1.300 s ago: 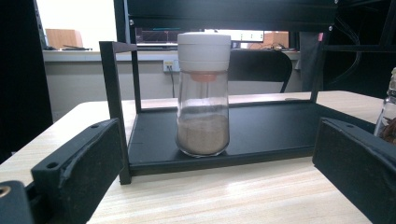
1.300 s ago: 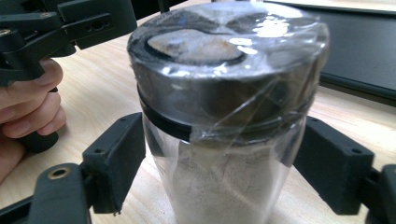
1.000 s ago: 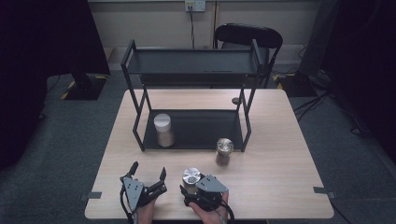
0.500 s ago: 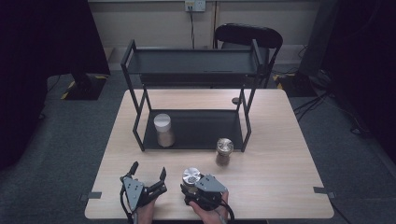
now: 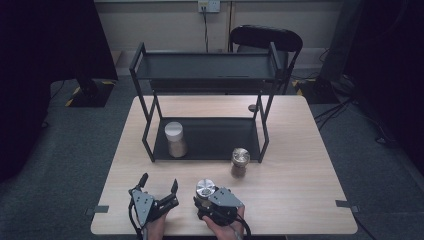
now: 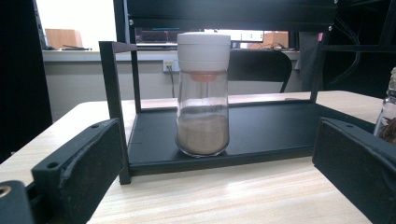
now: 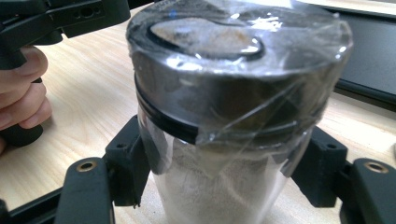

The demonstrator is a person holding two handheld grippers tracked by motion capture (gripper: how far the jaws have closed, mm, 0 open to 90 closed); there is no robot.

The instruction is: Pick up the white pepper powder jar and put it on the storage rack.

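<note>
Jar (image 7: pixel 233 121) with the metal lid stands on the worktop (image 5: pixel 300 200) at its near edge, and your right tongs (image 5: pixel 210 197) have just closed on its glass body, pinching it from both sides below the lid. The grasp looks done; next comes a straight lift, probably toward the black rack (image 5: pixel 210 137). Your left tongs (image 5: pixel 159 186) rest spread and empty just beside it, low and level, facing the white-capped jar (image 6: pixel 203 93) on the rack's bottom shelf.

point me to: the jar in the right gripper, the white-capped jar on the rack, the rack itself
metal-lidded jar (image 7: pixel 233 93), right gripper view, lid side.
white-capped jar (image 6: pixel 203 116), left gripper view, glass body.
black rack (image 5: pixel 210 140), high view, bare lower shelf.
</note>
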